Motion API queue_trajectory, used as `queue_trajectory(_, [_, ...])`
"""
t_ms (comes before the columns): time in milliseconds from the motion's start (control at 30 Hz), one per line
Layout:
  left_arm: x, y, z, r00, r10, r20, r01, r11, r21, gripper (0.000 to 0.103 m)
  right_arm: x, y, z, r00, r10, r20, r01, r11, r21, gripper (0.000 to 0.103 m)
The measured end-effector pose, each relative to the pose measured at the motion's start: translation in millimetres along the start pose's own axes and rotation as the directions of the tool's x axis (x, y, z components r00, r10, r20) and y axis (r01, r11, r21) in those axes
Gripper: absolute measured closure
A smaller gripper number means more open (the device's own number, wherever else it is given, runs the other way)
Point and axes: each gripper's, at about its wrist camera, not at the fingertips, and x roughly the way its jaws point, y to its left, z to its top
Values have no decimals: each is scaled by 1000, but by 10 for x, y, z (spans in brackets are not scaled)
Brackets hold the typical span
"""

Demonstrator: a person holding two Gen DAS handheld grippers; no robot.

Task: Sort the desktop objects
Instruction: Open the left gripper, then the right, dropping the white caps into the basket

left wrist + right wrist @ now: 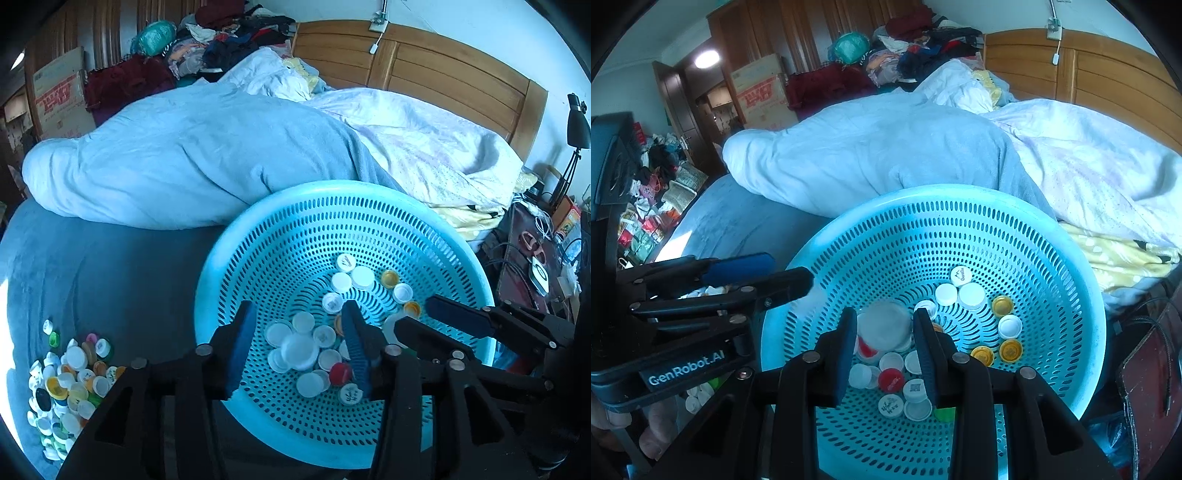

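The left gripper hangs over the near side of the perforated blue basket, its jaws parted, with nothing pressed between them. White bottle caps lie loose in the basket bottom below. The right gripper is over the same basket. A large white cap, blurred, sits between its jaws; whether the pads press on it cannot be told. More caps, white, gold and red, rest in the basket. A heap of unsorted caps lies on the blue bedcover, left of the basket. Folded quilts lie behind.
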Motion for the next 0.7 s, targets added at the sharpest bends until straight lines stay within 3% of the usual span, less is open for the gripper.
queue_trajectory(67, [-16,41,6,1000,-8,5,8,1000,-7,59,-5,1,3,1000,-1,3,1,1000,3,54])
queue_trajectory(200, [-103,164,-86,999,-33,18,33,999,8,59,-30,43,13,1000,8,15,-8,1000,1,49])
queue_trajectory(267, [-204,295,-284,995,-95,32,94,995,45,59,-78,81,12,999,24,31,-24,1000,-3,46])
queue_trajectory(333, [-264,602,-715,971,-241,-5,240,969,58,59,-130,149,-2,998,39,48,-38,999,-19,42])
queue_trajectory(467, [-277,1363,-1553,931,-352,-95,344,935,-92,59,-113,305,-75,997,65,37,-63,997,-54,41])
queue_trajectory(567, [-336,1846,-2075,914,-395,-92,365,901,-236,59,2,446,-181,996,93,0,-92,993,-76,41])
queue_trajectory(633, [-331,2097,-2351,916,-393,-76,348,876,-335,60,98,547,-263,994,108,-30,-111,990,-85,41])
queue_trajectory(700, [-253,2159,-2501,922,-375,-90,323,879,-351,60,183,644,-320,990,126,-58,-131,987,-88,41])
